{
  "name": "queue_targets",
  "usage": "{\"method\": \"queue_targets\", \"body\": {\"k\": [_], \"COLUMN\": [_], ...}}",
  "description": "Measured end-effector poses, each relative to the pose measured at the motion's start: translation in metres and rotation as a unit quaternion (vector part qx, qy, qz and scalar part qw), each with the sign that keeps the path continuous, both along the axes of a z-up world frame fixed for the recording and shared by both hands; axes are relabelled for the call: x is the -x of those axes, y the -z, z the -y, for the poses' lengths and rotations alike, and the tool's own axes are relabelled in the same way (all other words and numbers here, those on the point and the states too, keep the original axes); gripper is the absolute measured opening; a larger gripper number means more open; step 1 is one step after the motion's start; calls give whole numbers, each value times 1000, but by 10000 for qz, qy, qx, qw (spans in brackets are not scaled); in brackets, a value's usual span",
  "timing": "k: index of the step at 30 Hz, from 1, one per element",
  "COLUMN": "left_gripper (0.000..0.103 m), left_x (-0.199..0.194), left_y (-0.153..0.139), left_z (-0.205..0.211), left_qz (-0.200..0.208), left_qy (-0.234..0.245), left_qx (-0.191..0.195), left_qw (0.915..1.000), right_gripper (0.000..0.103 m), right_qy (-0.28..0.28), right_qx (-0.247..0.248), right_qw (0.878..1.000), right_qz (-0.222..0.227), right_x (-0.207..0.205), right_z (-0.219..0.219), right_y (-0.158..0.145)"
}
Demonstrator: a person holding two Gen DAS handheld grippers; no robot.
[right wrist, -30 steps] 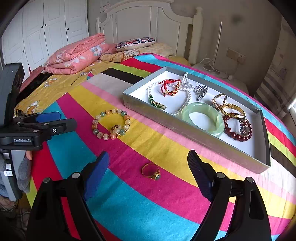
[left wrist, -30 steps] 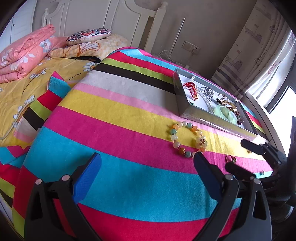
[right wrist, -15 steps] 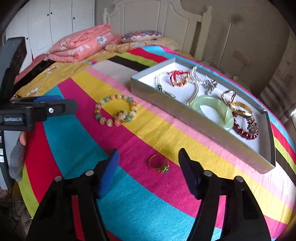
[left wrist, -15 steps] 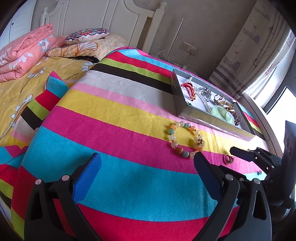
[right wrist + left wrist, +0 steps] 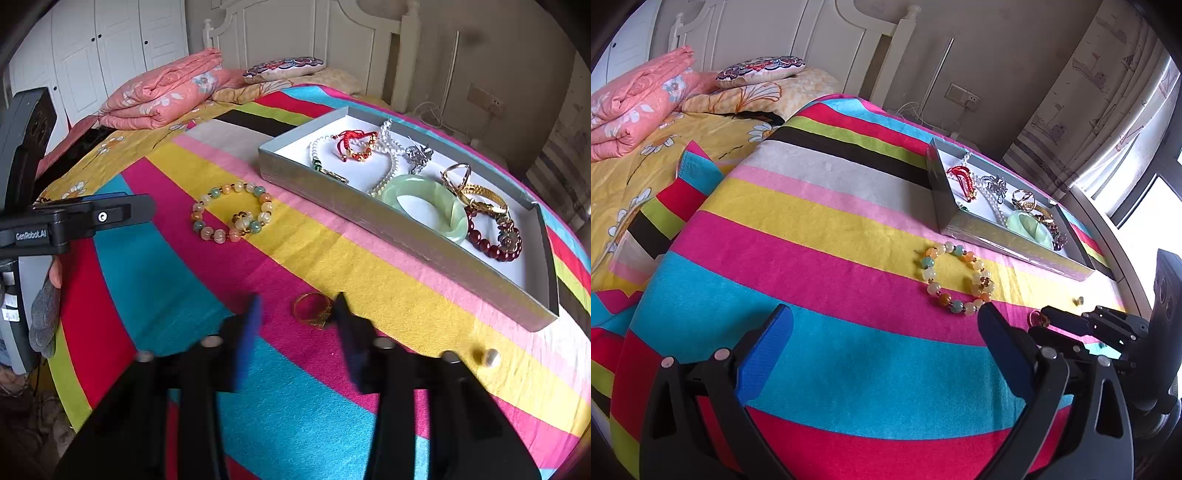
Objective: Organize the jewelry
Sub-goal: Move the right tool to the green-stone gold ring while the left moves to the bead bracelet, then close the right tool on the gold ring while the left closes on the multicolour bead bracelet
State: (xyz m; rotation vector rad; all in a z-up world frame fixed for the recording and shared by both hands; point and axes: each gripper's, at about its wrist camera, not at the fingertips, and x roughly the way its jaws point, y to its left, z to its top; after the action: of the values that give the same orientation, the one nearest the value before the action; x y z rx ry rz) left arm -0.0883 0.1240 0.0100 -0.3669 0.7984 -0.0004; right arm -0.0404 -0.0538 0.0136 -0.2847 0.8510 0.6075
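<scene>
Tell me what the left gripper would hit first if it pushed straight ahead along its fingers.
Most likely the striped bedspread itself: the left gripper is open and angled down at bare cloth. The beaded bracelet lies further on, off to the right, though depth is hard to judge.

Black hand-held gripper [image 5: 297,314] frames, blue pads [image 5: 764,354], silver screws.

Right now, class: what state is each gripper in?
Left gripper: open, holding nothing.
Right gripper: jaws closing around the gold ring, not yet gripping it.
</scene>
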Motion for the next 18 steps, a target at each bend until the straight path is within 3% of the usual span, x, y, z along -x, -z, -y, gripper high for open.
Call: {"method": "queue_targets", "body": {"k": [12, 14, 18], "left_gripper": [99, 99, 100], "left_x": [0, 0, -2], "left_y": [0, 0, -2], "left_z": [0, 0, 10], "left_qz": [-3, -9, -129], "left_qy": [7, 13, 197], "left_qx": [-4, -12, -196], "left_qw": [10000, 10000, 9995], "right_gripper": [30, 21, 16], "right_qy": [-5, -26, 46], "right_qx": [-75, -85, -150], "right_qw": [10000, 10000, 9999], "right_qz": [-30, -11, -2], "right_x": [4, 5, 6], "right_z": [4, 5, 9], "right_y": [1, 0, 0]}}
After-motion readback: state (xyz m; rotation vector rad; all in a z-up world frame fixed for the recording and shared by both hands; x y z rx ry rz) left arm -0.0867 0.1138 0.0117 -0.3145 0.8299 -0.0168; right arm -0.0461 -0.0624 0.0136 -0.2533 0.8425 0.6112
